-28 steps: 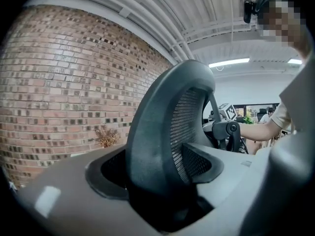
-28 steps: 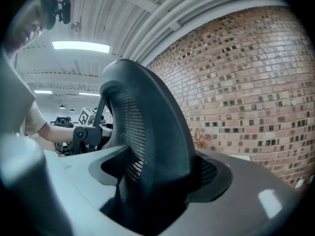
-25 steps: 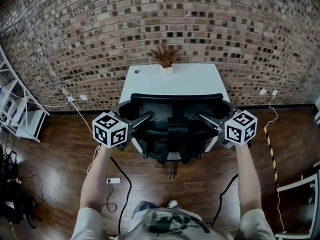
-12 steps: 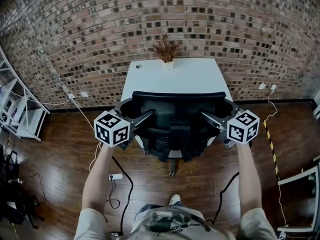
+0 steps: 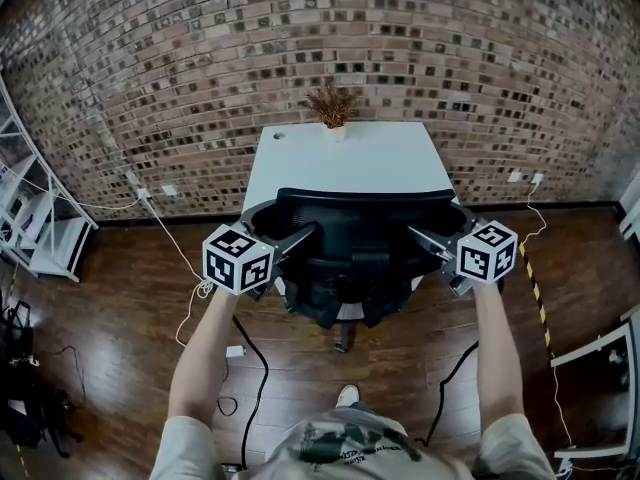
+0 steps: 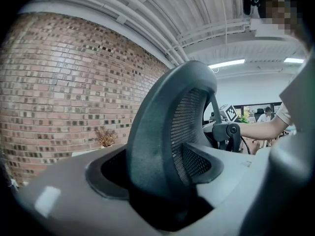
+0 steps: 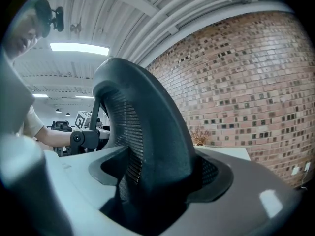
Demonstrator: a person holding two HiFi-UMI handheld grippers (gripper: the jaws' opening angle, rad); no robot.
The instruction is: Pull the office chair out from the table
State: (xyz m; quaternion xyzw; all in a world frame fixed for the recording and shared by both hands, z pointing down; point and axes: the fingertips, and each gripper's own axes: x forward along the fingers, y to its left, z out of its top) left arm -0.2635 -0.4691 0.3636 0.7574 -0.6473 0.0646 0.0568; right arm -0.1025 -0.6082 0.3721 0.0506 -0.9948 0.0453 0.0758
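A black mesh office chair [image 5: 360,230] stands at the near edge of a white table [image 5: 345,158], with its back toward me. My left gripper [image 5: 290,218] clamps the left edge of the backrest, and my right gripper [image 5: 437,220] clamps the right edge. In the left gripper view the curved backrest [image 6: 167,146] fills the gap between the jaws of the left gripper [image 6: 162,200]. The right gripper view shows the same: the backrest [image 7: 147,146] sits between the jaws of the right gripper [image 7: 152,200]. The seat and base are mostly hidden under the backrest.
A small dried plant [image 5: 332,108] stands at the table's far edge against the brick wall [image 5: 200,58]. Cables and a power strip [image 5: 237,351] lie on the wooden floor to my left. White shelving [image 5: 40,228] stands far left, and a white frame [image 5: 600,368] at the right.
Both grippers have come toward me with the chair back held between them. A little more of the white tabletop shows beyond the chair.
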